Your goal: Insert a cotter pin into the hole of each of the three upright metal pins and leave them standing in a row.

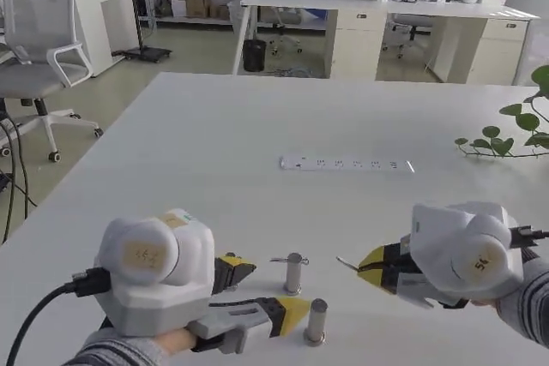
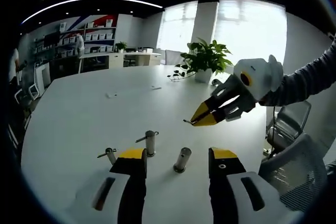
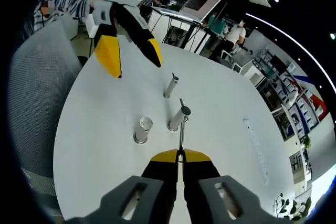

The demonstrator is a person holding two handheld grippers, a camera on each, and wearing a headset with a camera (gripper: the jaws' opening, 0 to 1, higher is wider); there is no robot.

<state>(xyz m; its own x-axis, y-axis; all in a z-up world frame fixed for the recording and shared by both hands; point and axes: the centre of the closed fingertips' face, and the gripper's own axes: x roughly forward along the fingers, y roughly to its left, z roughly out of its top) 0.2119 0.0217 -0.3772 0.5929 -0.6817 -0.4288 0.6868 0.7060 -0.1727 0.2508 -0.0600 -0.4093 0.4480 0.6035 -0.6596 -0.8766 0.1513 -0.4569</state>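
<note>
Metal pins, three in all, are set upright on the white table (image 1: pixel 257 126). Fitted cotter pins (image 2: pixel 140 139) are seen through the first pin (image 2: pixel 110 155) and the second pin (image 2: pixel 150 142); the third pin (image 2: pixel 182 159) is bare. The left gripper (image 1: pixel 276 289) is held wide open with nothing gripped, the third pin just ahead between its jaws. The right gripper (image 3: pixel 180 156) is closed tight on a loose cotter pin (image 3: pixel 180 129), held above the table near the pins.

Colour check, bench
We see a white table (image 1: pixel 257 126), white power strip (image 1: pixel 347 163), silver-grey metal pins (image 1: pixel 294 273), silver cotter pin (image 3: pixel 180 135); left gripper (image 1: pixel 264 291) and right gripper (image 1: pixel 367 265) white with yellow-black jaws (same scheme both), grey-striped sleeve (image 1: pixel 107 351), green plant (image 1: pixel 500 145).
</note>
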